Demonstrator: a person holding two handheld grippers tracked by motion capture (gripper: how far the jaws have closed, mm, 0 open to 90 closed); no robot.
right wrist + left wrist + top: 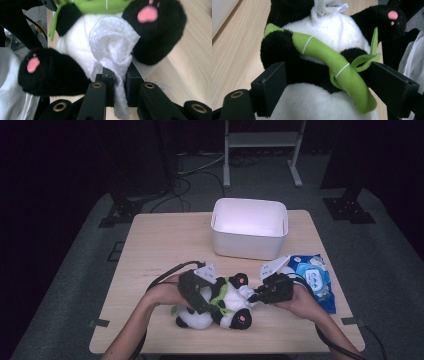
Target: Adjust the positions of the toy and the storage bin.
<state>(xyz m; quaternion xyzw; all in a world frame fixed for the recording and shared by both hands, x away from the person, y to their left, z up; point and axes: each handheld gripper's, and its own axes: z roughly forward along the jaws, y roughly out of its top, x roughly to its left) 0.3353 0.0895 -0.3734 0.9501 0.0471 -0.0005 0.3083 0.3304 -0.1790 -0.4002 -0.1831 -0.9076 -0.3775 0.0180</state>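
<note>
A black and white panda plush (200,320) with a green bamboo stalk (324,57) lies on the wooden table (150,245) near its front edge. My left gripper (200,295) has its jaws on either side of the panda's body (322,100) and is shut on it. My right gripper (118,72) is shut on a crumpled white wipe (112,42). The wipe rests against the panda's white belly, between its two black feet with pink pads (32,65). In the high view the right gripper (256,295) holds the wipe (246,292) at the panda's right side.
A white rectangular bin (249,227) stands at the back middle of the table. A blue pack of wet wipes (315,280) lies at the right, just behind my right hand. Dark floor, cables and stand legs surround the table.
</note>
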